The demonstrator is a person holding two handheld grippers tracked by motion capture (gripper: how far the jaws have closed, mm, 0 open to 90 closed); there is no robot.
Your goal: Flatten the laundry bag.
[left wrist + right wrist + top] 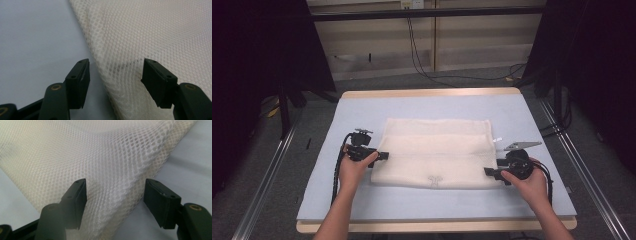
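Folded mesh cloth (435,152) lies long axis crosswise between both grippers.
Left gripper (382,155) and right gripper (490,172): fingers wide open, straddling opposite end edges, gripping nothing.

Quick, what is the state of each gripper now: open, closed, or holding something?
Left gripper: open, jaws on either side of the edge of the white mesh cloth, not clamped.
Right gripper: open, jaws on either side of the cloth's corner, not clamped.
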